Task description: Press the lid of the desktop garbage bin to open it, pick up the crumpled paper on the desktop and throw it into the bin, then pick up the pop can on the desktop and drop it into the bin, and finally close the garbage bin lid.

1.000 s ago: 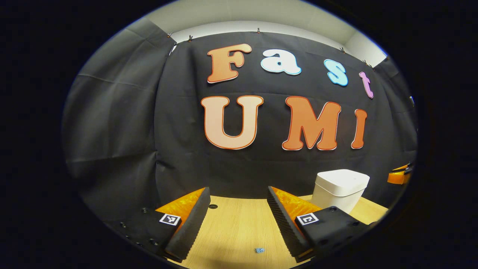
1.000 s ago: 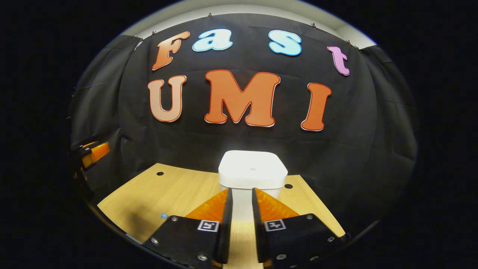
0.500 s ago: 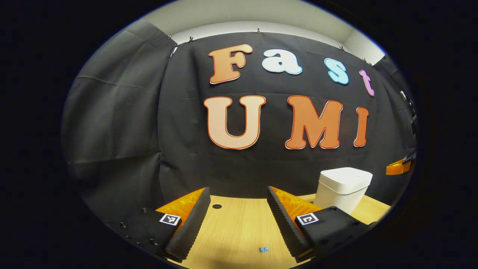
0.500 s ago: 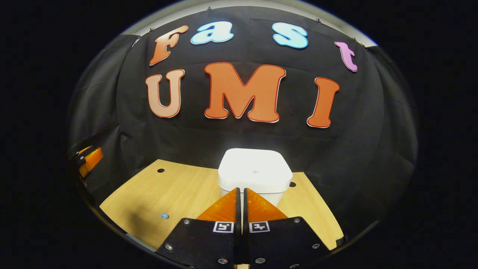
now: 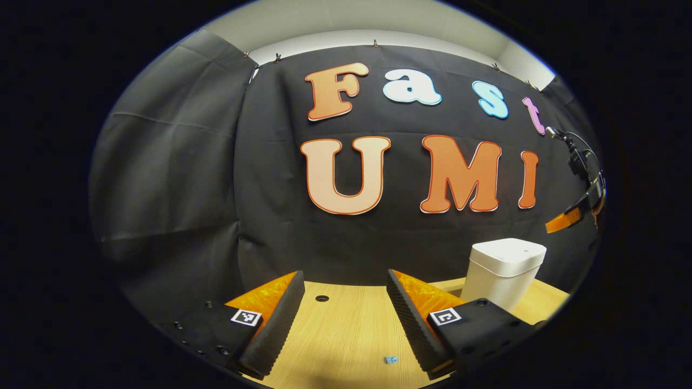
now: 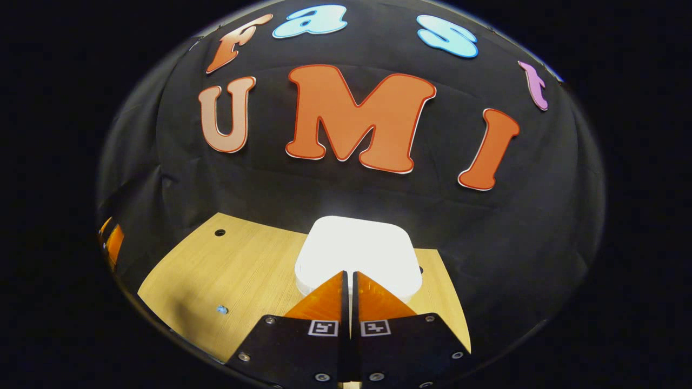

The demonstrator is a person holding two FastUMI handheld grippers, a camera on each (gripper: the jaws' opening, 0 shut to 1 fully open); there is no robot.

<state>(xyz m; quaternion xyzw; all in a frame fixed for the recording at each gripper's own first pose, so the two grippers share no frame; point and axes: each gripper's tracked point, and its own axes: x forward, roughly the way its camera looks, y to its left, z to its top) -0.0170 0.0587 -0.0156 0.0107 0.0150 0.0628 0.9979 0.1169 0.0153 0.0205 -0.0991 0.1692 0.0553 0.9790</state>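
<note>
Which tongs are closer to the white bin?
The right tongs, closed, point at the white square plastic bin's lid from above. The left tongs, open, sit over the table off to its side.

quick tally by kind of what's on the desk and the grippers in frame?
White bin, lid down: 1, the garbage bin.
Small blue scrap on the desk: 1, the blue scrap.
Round holes in the desktop: 2, one hole at the far left, another hole partly behind the bin.
Grippers: 2, the left gripper open, the right gripper shut on nothing.
Total: 6.
</note>
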